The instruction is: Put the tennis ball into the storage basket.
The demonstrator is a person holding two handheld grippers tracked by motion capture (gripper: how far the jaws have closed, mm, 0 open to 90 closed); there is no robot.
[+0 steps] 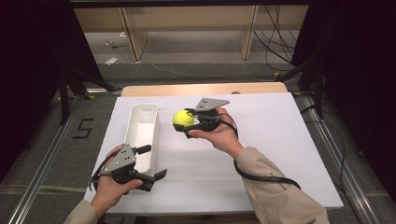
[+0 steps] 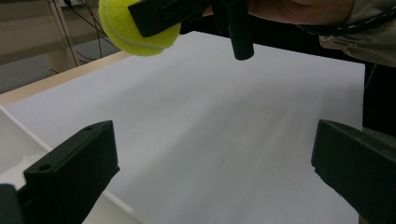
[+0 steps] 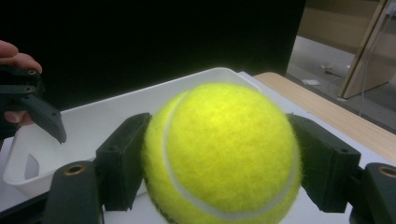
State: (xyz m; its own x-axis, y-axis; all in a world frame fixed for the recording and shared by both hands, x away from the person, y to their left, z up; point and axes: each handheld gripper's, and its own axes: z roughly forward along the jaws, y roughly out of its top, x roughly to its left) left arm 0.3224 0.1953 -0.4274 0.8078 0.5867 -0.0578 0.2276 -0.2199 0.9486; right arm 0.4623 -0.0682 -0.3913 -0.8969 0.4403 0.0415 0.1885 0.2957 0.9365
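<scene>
White-topped table (wooden far edge) carries a white tray.

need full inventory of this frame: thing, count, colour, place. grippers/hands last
tennis ball: 1, yellow-green, held off the table between the right gripper's fingers, just right of the tray
tray: 1, white, long and narrow, on the left part of the sheet, nothing seen inside
sheet: 1, white, covers most of the tabletop
table: 1, light wood, bare strip showing along the far edge
shelf unit: 1, light wood, on the floor beyond the table
cables: several, black, on the floor at far right
left gripper: 1, black with grey plate, open, at the tray's near end
right gripper: 1, black with grey plate, shut on the ball
hands: 2, one on each gripper, beige sleeves
</scene>
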